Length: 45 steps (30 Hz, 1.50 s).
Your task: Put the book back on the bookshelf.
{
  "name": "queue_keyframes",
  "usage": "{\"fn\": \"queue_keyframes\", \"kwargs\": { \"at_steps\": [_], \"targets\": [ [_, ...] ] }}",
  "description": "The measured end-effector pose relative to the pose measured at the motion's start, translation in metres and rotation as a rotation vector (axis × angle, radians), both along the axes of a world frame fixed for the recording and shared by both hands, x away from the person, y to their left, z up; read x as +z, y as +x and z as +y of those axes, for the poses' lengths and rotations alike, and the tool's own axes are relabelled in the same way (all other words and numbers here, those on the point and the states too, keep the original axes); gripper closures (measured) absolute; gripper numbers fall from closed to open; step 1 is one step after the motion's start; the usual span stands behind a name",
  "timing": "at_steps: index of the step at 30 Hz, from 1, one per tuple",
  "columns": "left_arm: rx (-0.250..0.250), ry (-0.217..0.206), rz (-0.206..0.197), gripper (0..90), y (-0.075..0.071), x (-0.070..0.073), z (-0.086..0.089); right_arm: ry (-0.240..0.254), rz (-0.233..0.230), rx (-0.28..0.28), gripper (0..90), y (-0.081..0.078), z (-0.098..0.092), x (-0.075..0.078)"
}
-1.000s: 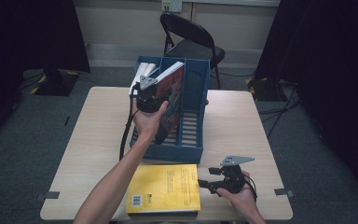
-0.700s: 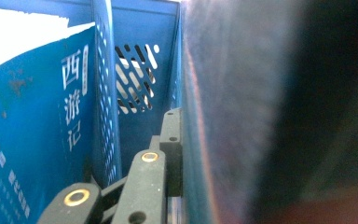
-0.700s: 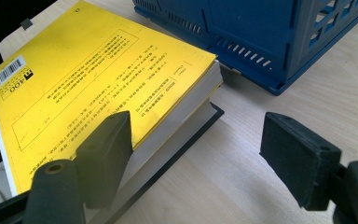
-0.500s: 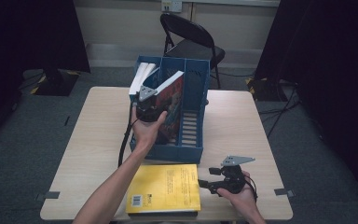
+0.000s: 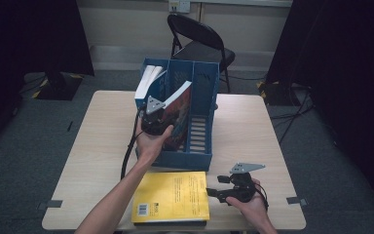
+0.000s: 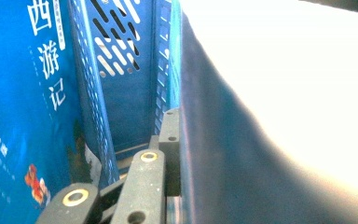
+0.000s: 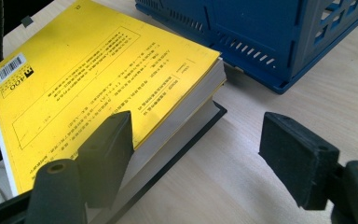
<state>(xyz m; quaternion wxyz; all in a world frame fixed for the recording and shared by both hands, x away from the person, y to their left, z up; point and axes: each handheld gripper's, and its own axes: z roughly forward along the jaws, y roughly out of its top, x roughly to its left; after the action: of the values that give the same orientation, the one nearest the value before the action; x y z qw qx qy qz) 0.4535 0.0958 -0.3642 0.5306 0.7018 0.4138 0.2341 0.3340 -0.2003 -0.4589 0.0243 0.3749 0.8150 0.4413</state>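
The left gripper point(image 5: 157, 123) is reaching into the blue file rack point(image 5: 202, 151) standing in the middle of the desk point(image 5: 87, 146), and its jaws are pinching a book with a dark red cover point(image 5: 179, 117), which is leaning at a tilt in the rack's middle compartment with its white page edge facing up. In the left gripper view the jaw is pressing flat against that book's dark cover point(image 6: 223, 168), while a blue book with white characters point(image 6: 23, 116) is standing on the far side of a perforated divider point(image 6: 91, 107). In the high view two white-edged books point(image 5: 148, 80) are leaning in the rack's left compartment. The right gripper point(image 5: 219, 192) is resting low near the front edge of the desk, just beside the right side of a yellow book point(image 5: 173, 197) that is lying flat on a darker book beneath it. In the right gripper view its jaws are standing spread wide, one jaw lying over the corner of the yellow book point(image 7: 93, 79) and the other over bare desk point(image 7: 242, 168), and they are pinching nothing. A black folding chair point(image 5: 199, 41) is standing behind the desk.
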Motion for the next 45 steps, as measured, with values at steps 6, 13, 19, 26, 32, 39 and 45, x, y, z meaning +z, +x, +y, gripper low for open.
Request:
{"fn": "queue_keyframes", "kwargs": {
  "at_steps": [6,13,19,26,32,39,45],
  "targets": [
    [-0.008,-0.010,0.008,73.4,-0.006,-0.004,0.004,-0.001,-0.004,0.006,25.1,0.000,0.003,0.000],
    [-0.028,0.003,0.024,72.0,-0.008,-0.002,0.005,-0.005,-0.003,0.007,25.3,0.000,0.004,0.000],
    [-0.040,0.009,0.042,69.5,-0.008,-0.001,0.008,-0.004,-0.004,0.010,25.5,-0.001,0.004,0.000],
    [-0.054,0.032,0.050,67.7,-0.008,0.000,0.009,-0.004,-0.003,0.008,25.5,-0.001,0.004,0.000],
    [-0.034,0.058,0.094,62.1,-0.008,0.000,0.009,-0.004,-0.008,0.004,25.5,-0.001,0.004,0.000],
    [-0.054,0.077,0.097,62.5,-0.008,0.012,0.012,-0.005,-0.008,0.005,25.6,0.000,0.003,0.000],
    [-0.077,0.121,0.116,62.0,-0.005,0.028,0.014,-0.008,-0.007,0.006,25.6,0.000,0.004,0.000]
  ]
}}
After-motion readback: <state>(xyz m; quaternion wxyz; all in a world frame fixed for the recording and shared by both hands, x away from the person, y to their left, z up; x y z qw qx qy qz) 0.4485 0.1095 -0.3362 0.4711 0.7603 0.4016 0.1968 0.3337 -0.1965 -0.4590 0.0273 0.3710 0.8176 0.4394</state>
